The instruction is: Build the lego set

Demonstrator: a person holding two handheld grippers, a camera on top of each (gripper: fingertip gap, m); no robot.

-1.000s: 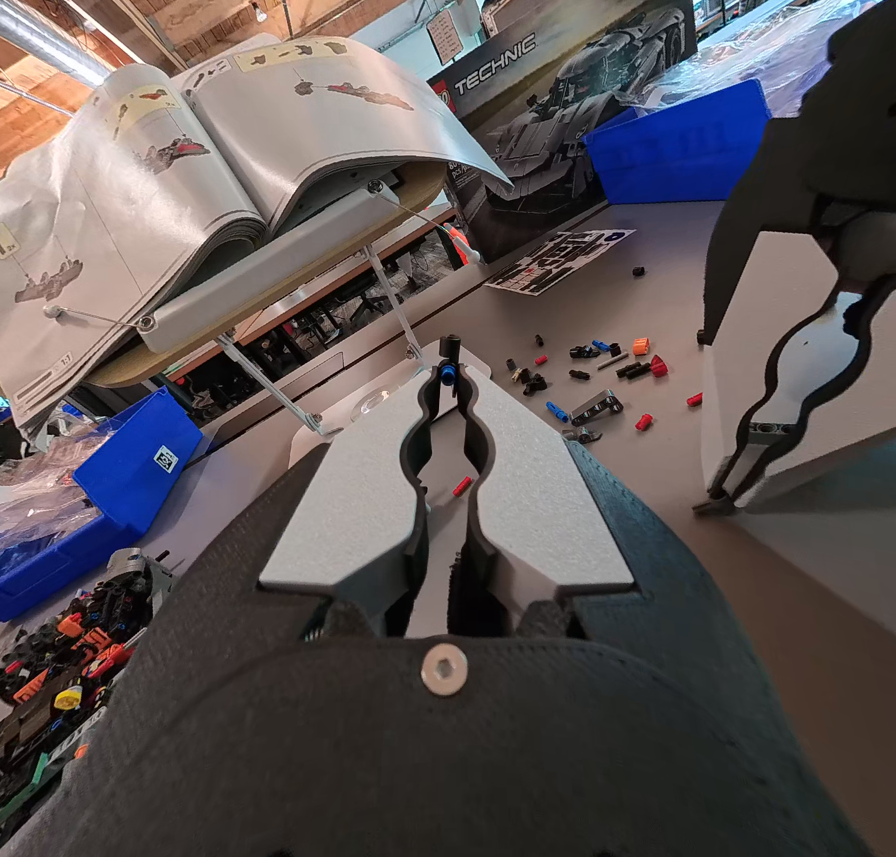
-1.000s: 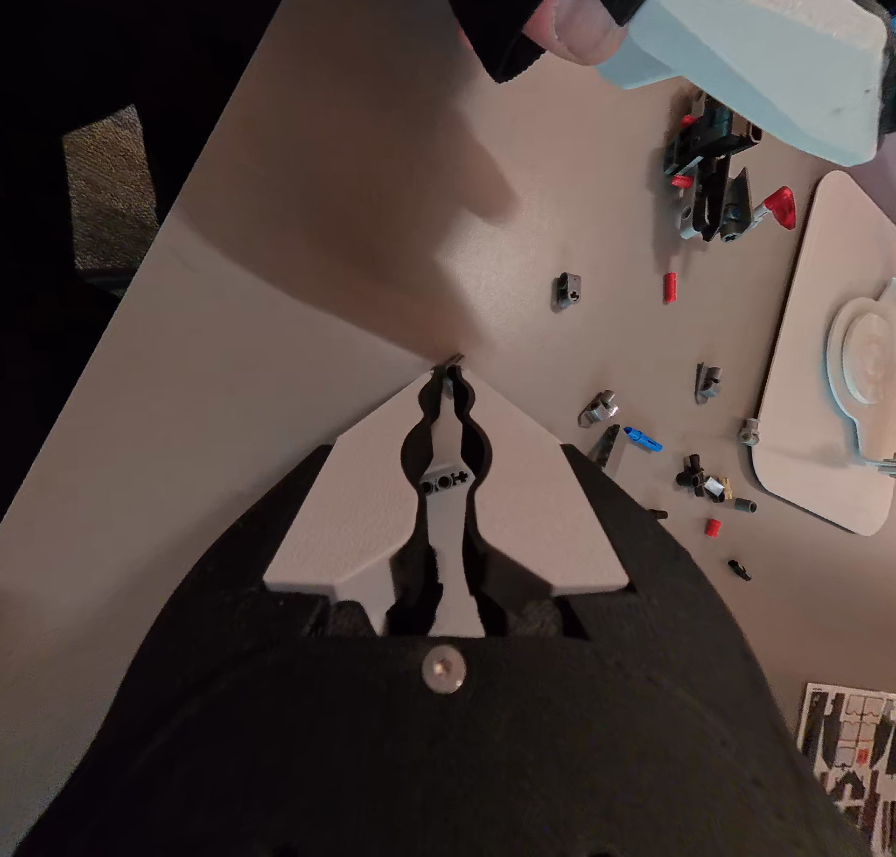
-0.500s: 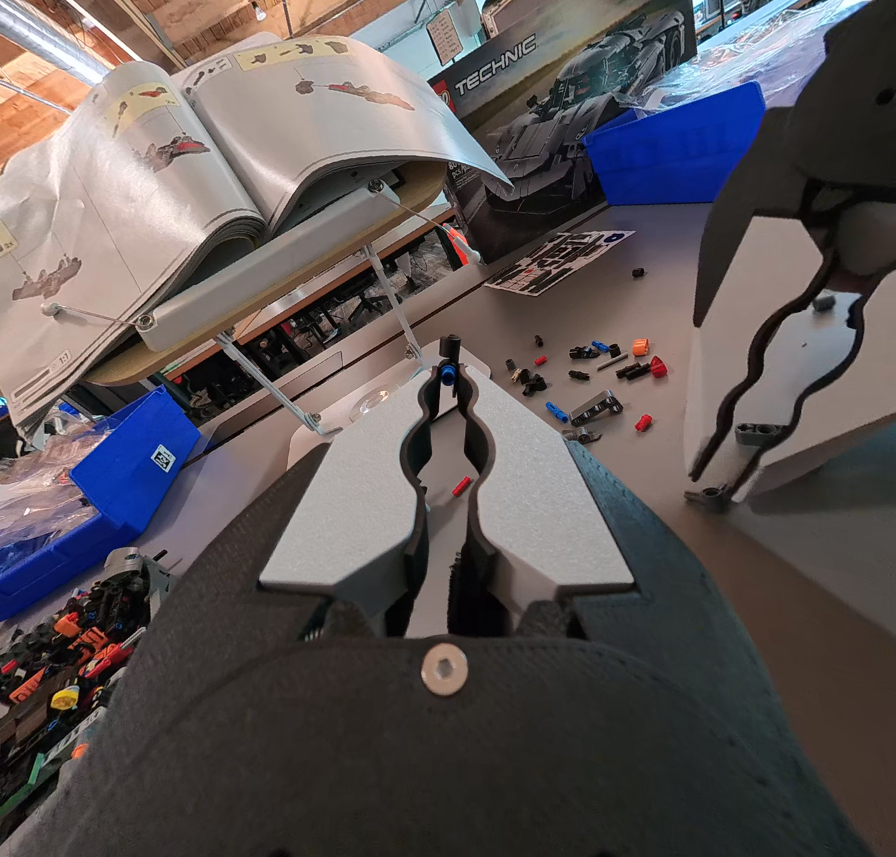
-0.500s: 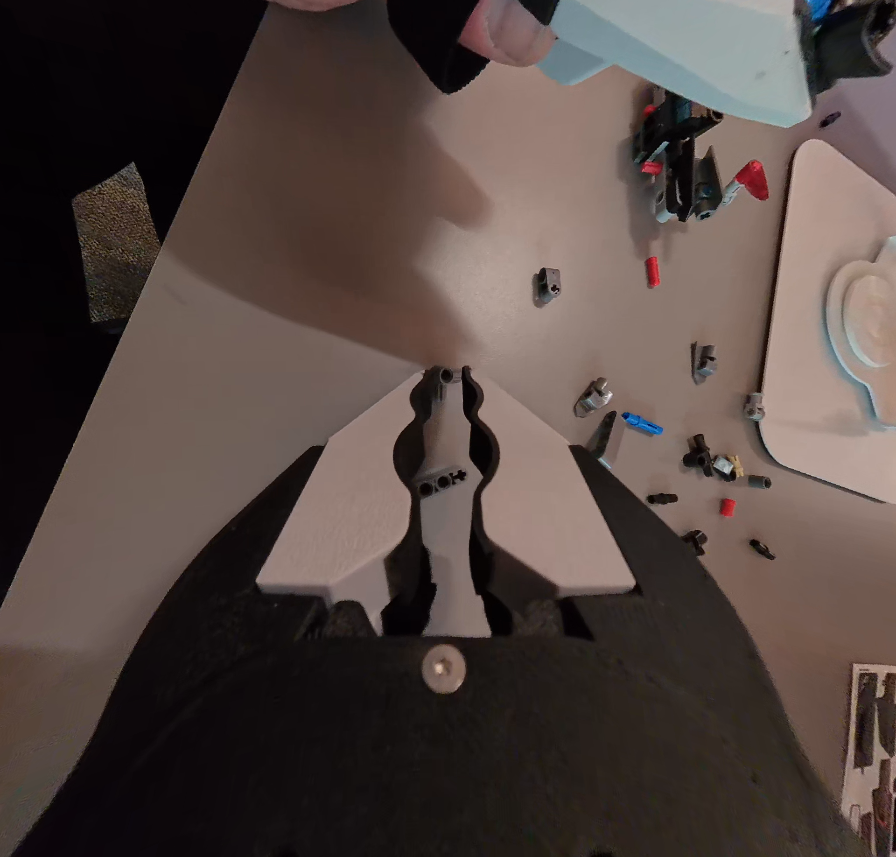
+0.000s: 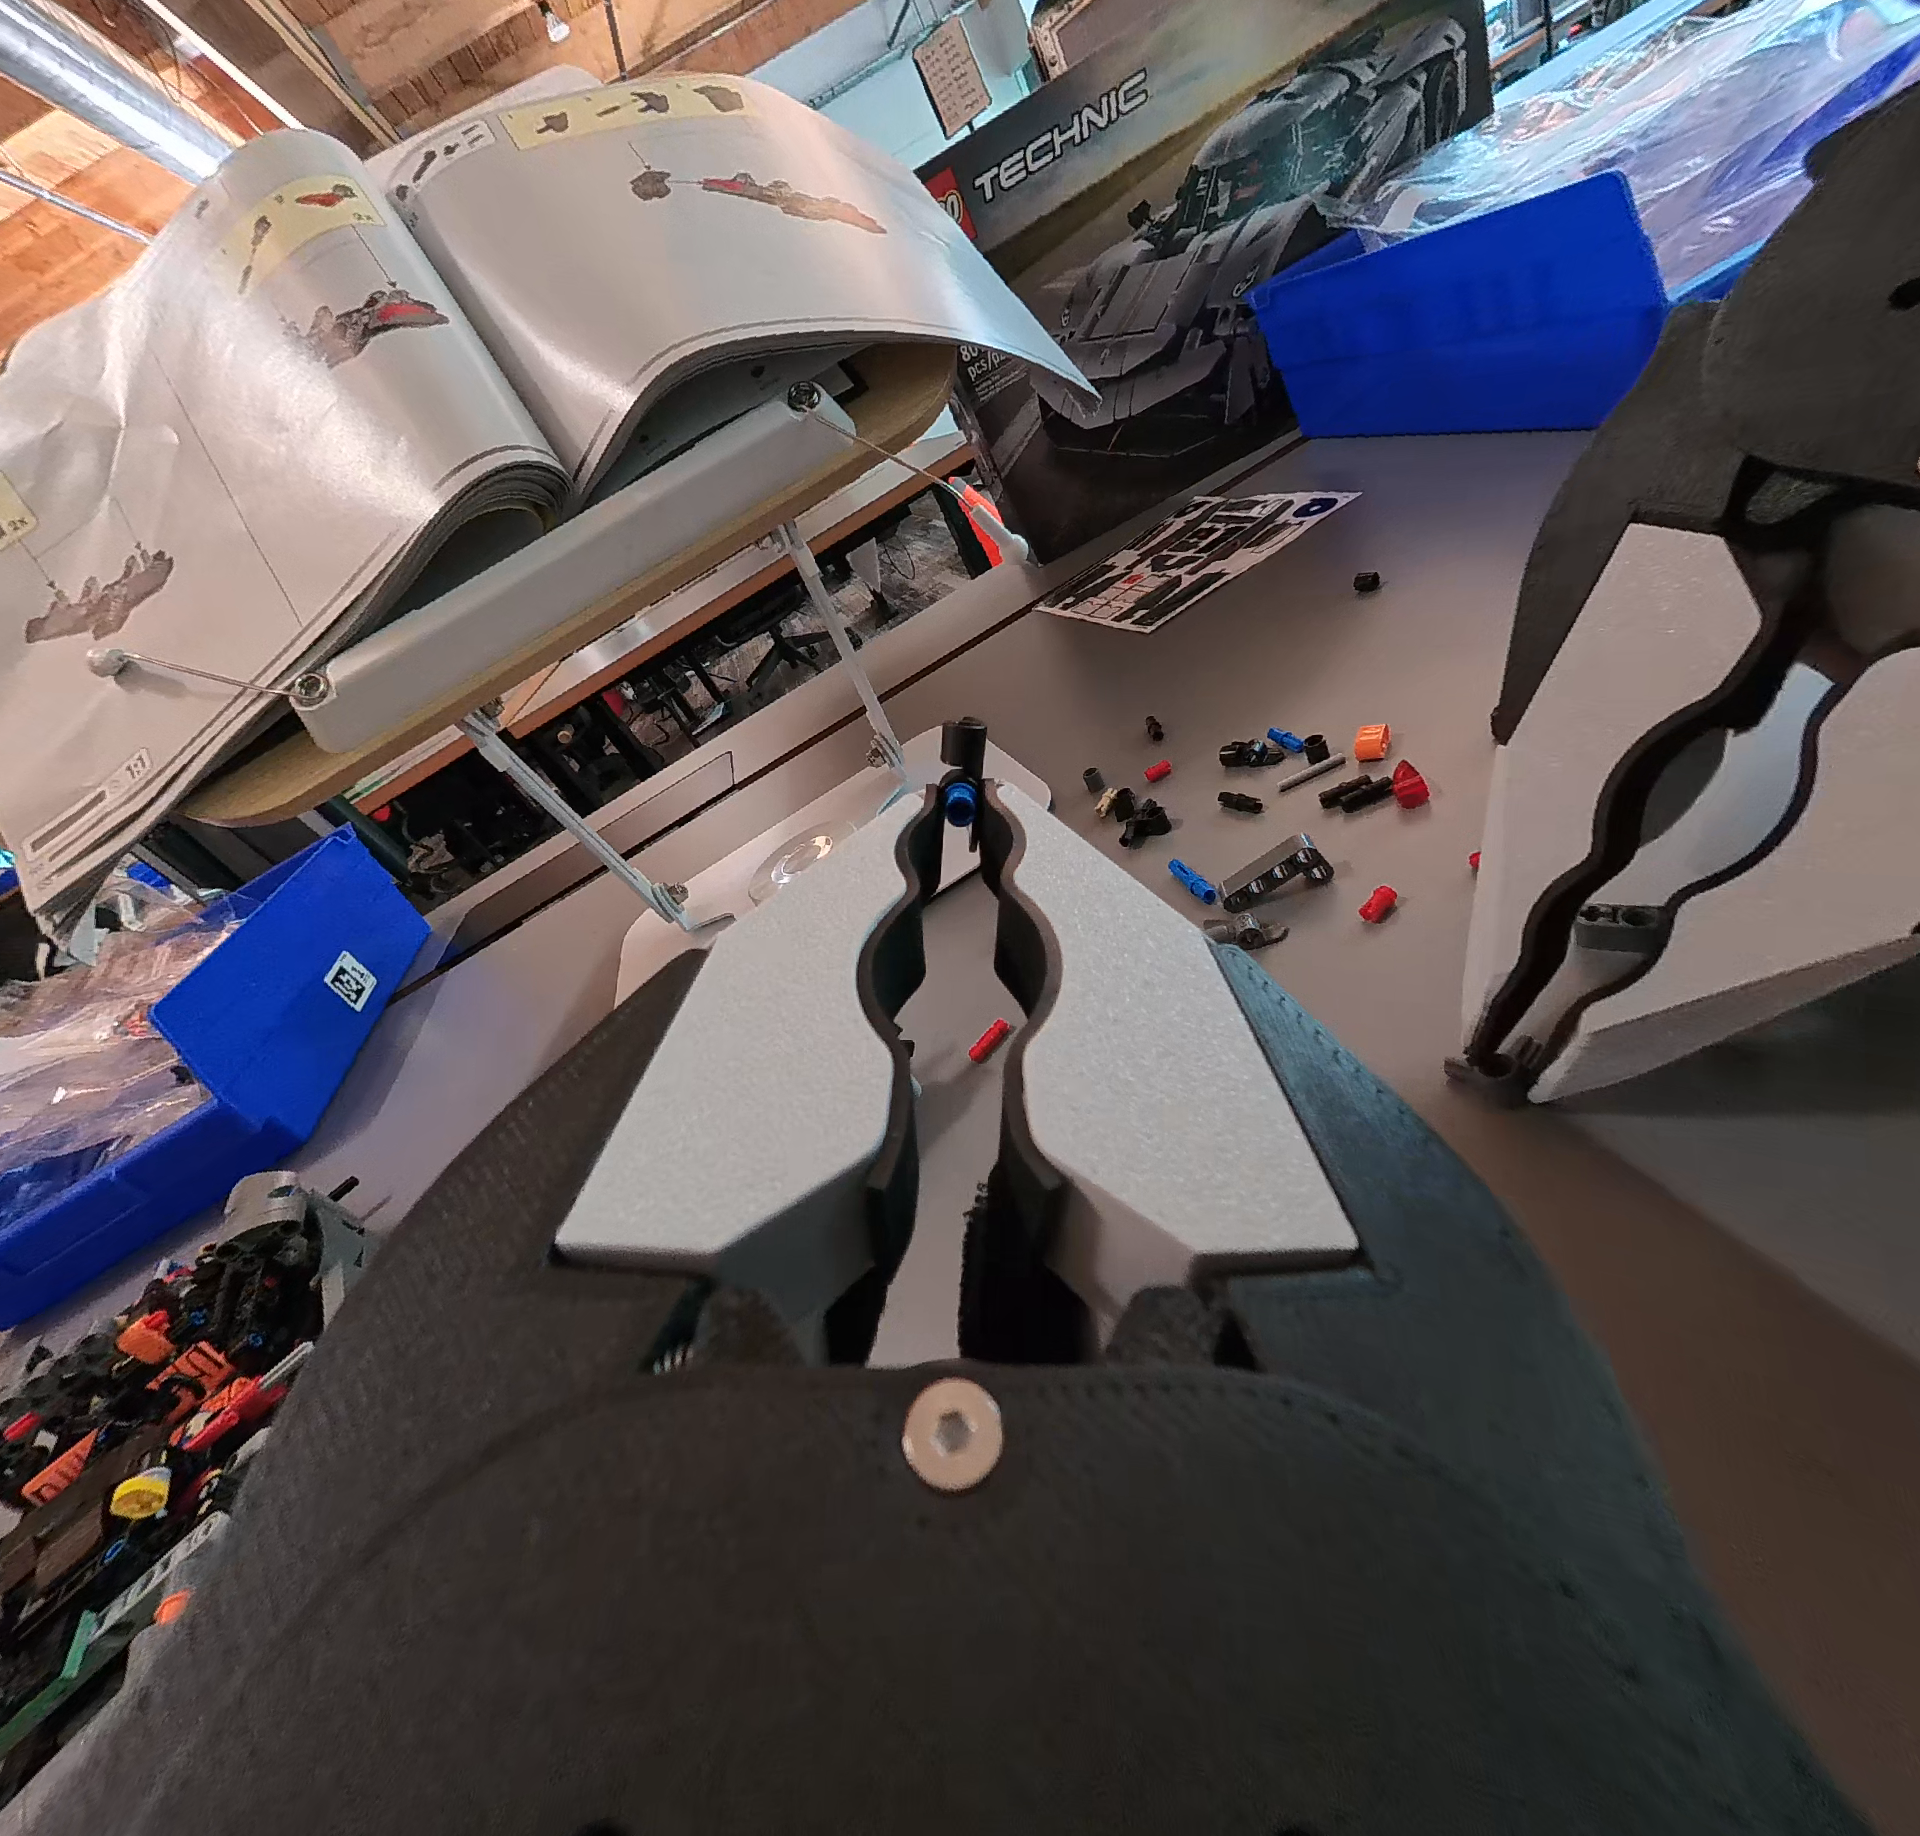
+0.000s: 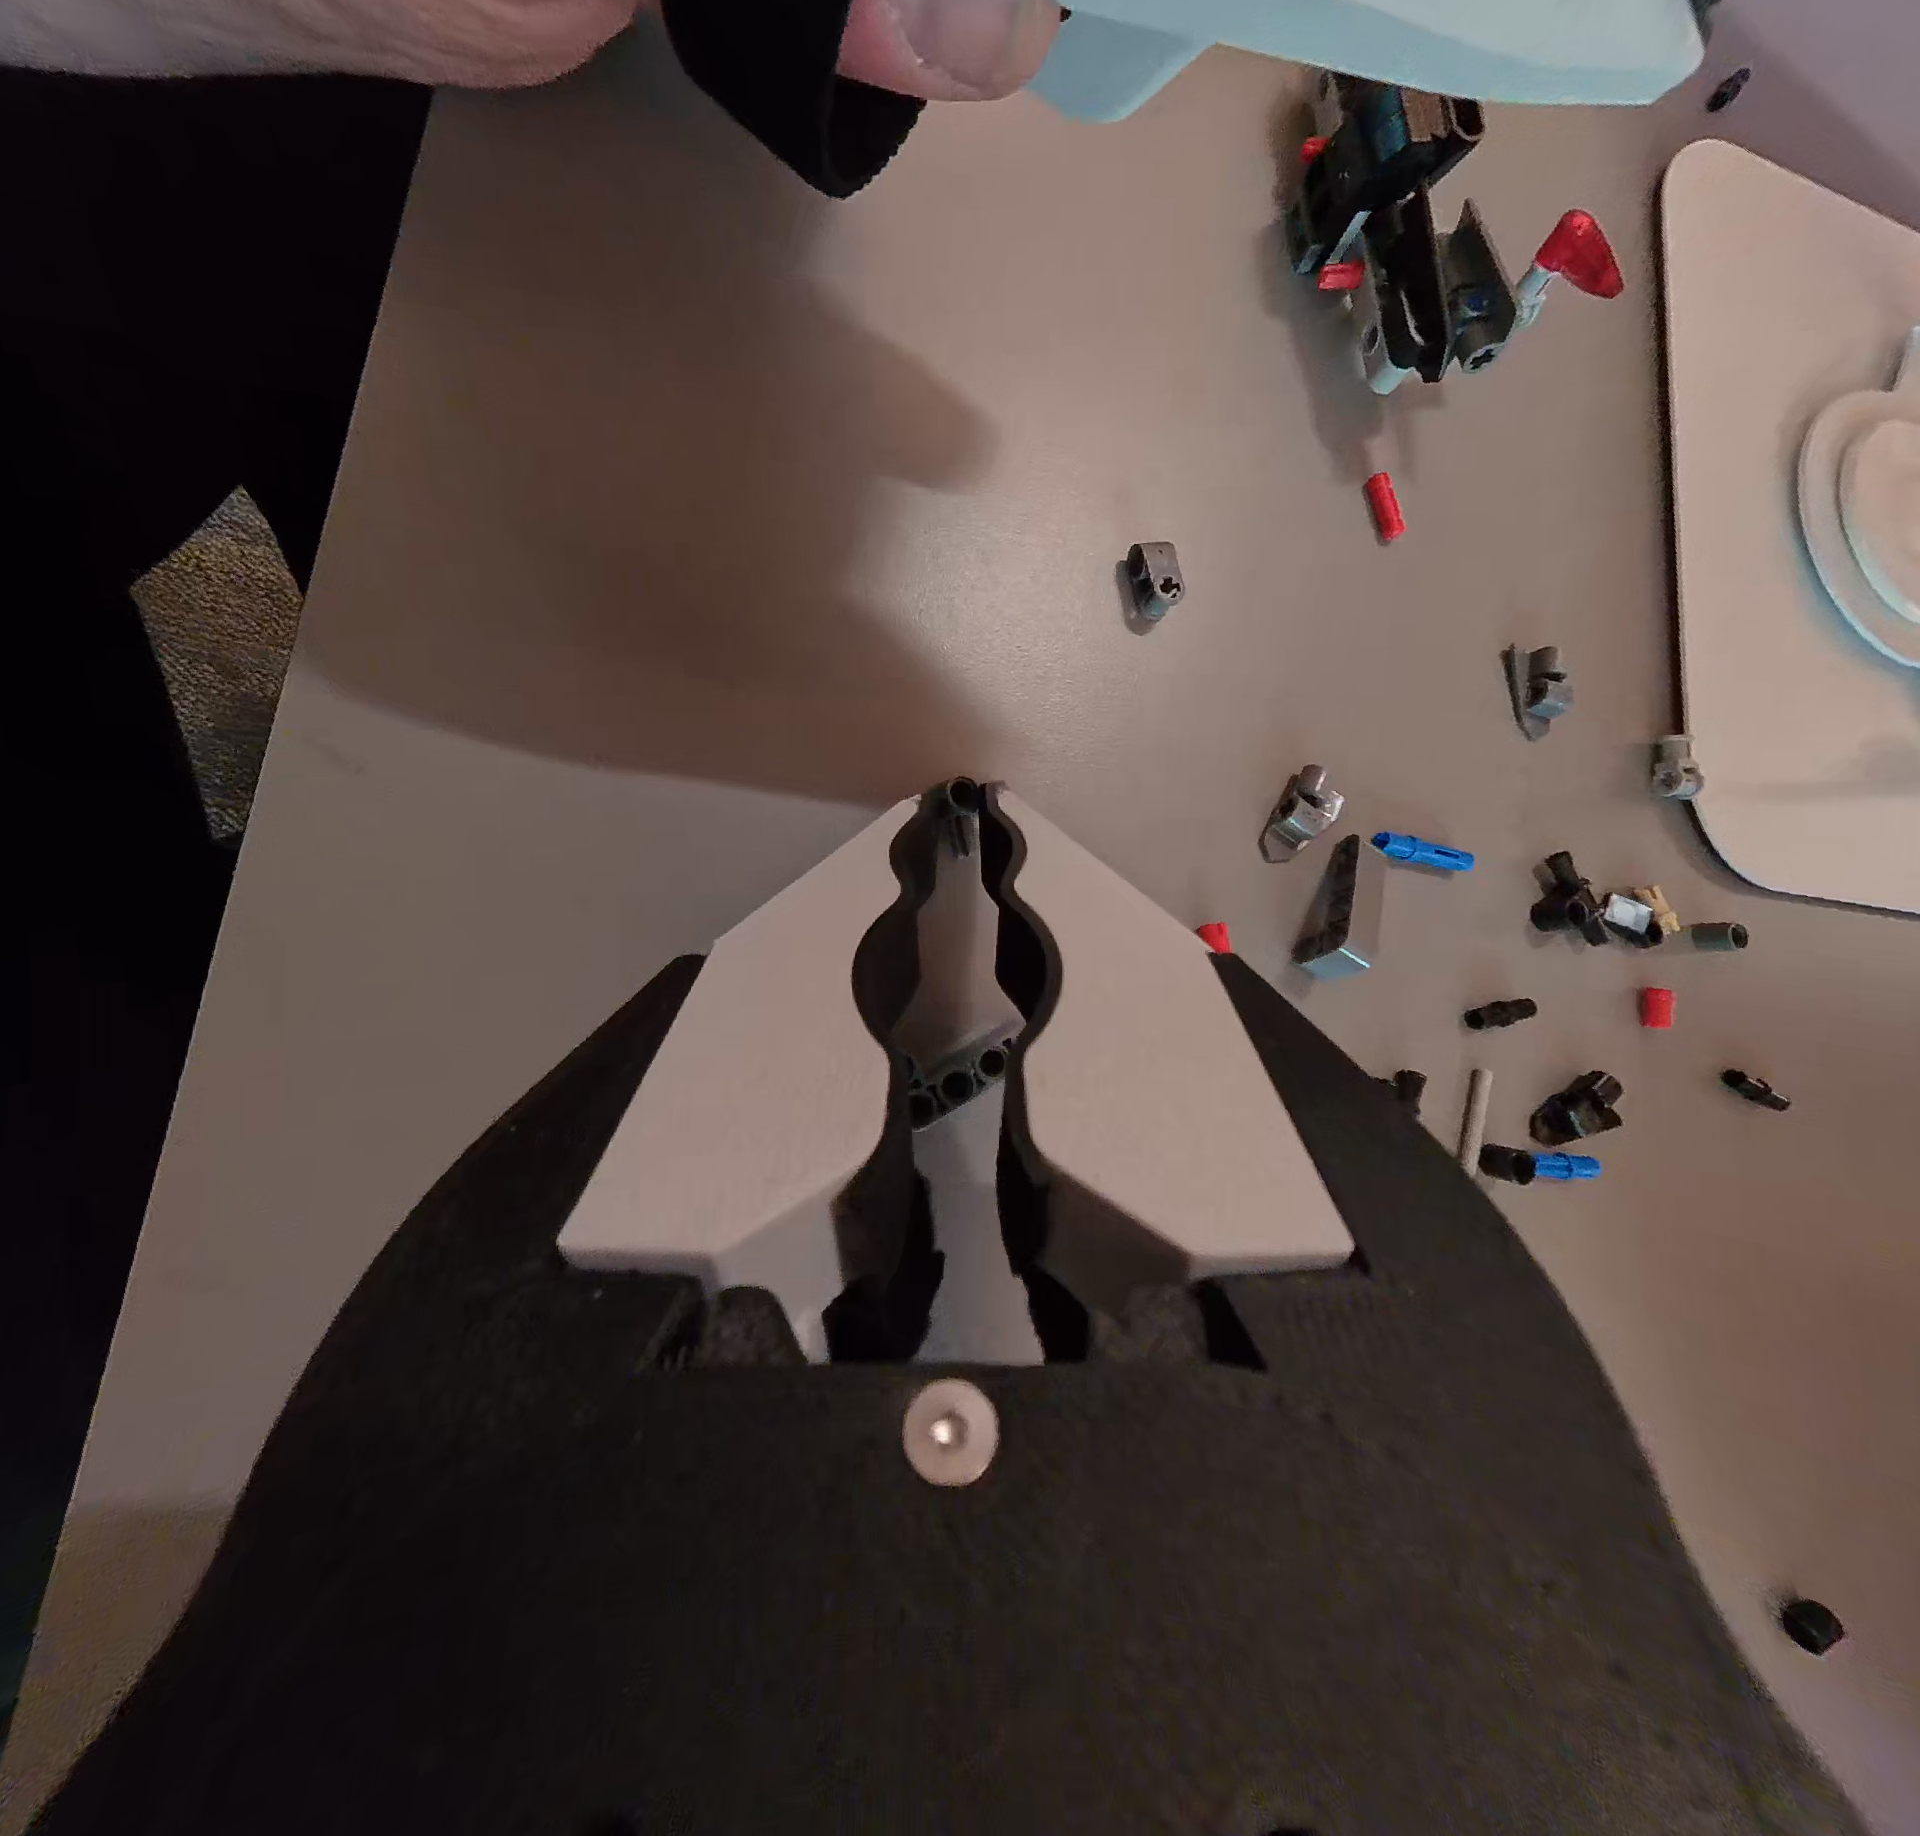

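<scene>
Two blue plastic storage bins (image 5: 1455,332) (image 5: 249,1017), one open instruction booklet (image 5: 416,332) and one dark printed set box (image 5: 1195,228) are counted.

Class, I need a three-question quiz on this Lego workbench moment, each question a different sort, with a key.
1. True or false: the left gripper is shut on a blue pin with a black connector on it.
2. Which gripper holds a dark grey piece just above the table?
A. left
B. right
C. neither
3. Fill in: the open instruction book rests on a ____, behind the loose pieces.

Key
1. True
2. B, the right gripper
3. Stand
</scene>
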